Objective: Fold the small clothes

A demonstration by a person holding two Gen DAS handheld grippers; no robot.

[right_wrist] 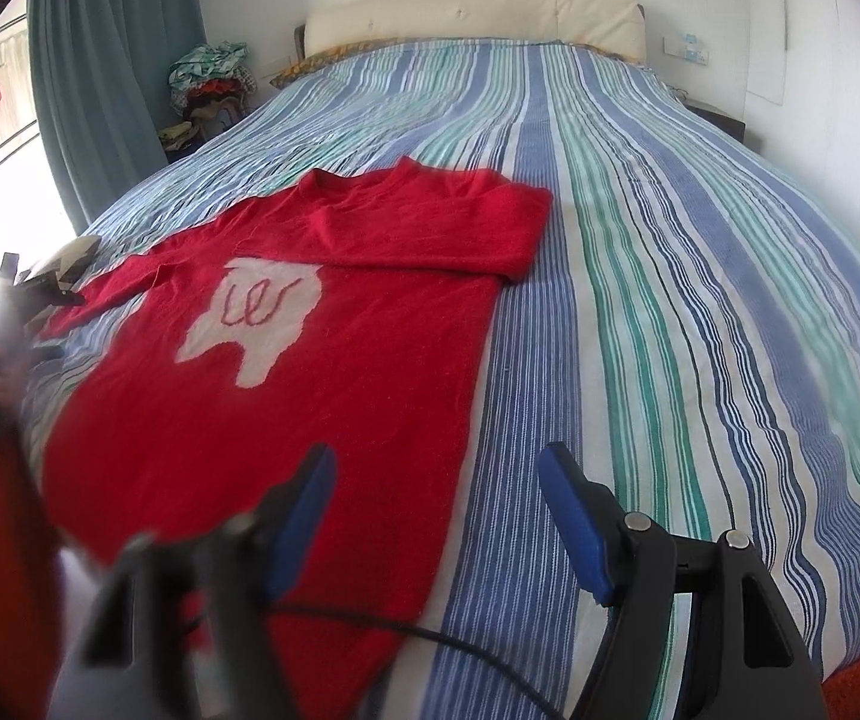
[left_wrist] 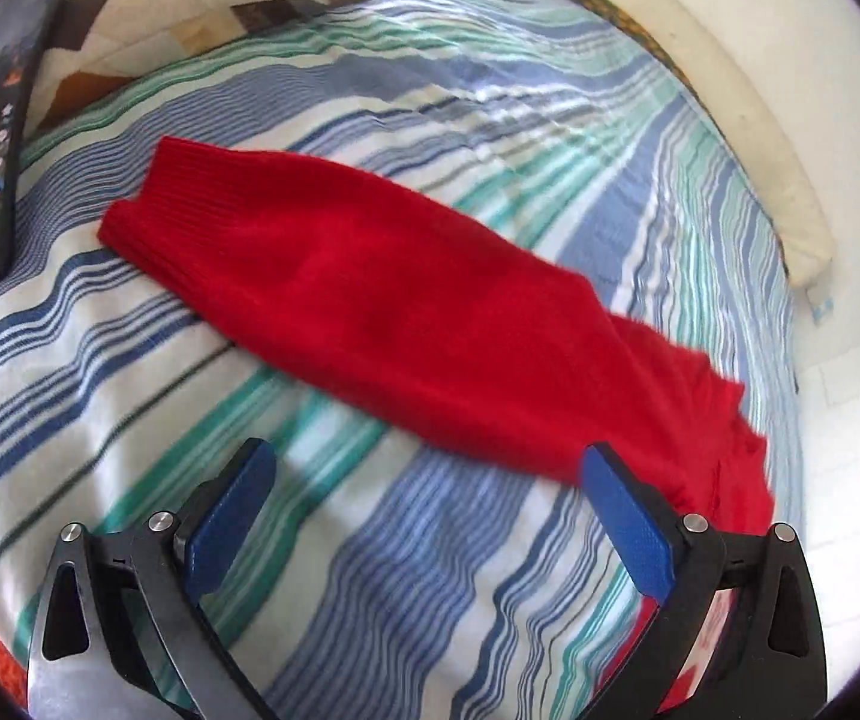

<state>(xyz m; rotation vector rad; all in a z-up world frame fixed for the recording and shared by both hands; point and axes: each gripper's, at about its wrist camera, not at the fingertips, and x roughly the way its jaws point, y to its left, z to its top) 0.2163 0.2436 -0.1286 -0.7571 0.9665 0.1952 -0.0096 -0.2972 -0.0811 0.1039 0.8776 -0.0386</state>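
Striped bedspread (right_wrist: 700, 312) wide and bare right of red sweater (right_wrist: 310, 372); left tool (left_wrist: 424, 468), right tool (right_wrist: 436, 474) both agape, empty.

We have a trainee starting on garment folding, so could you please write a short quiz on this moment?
1. True or false: the right gripper has its jaws shut on the sweater.
2. Which sleeve is already folded across the sweater's chest: A) the one toward the curtain, B) the one on the opposite side, C) neither?
3. Fill in: the left gripper hangs over a red ____ lying stretched out on the bedspread.

Key
1. False: both grippers are open and hold nothing.
2. B: it lies folded across below the collar; the curtain-side sleeve is spread out.
3. Sleeve.
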